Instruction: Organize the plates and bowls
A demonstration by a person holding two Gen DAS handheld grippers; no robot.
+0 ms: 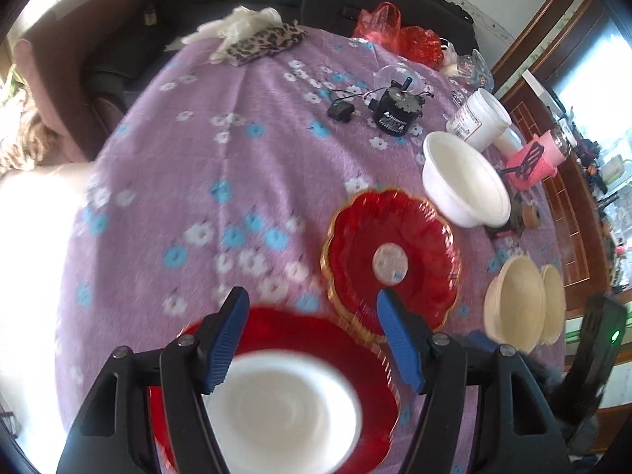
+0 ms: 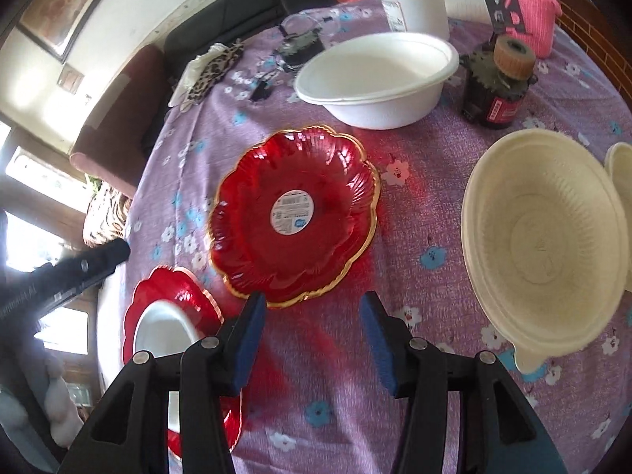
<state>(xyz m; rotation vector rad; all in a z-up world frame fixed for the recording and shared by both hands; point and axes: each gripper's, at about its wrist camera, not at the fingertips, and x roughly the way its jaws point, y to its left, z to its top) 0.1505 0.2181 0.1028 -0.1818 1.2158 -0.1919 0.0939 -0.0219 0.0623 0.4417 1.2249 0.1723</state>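
Floral purple tablecloth | left hand-held gripper wide, empty | right hand-held gripper parted, empty

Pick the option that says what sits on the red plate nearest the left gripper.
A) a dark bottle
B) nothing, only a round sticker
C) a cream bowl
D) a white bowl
D: the near red plate carries a white bowl, seen again in the right wrist view; the round sticker is on the other red plate, which is bare otherwise.
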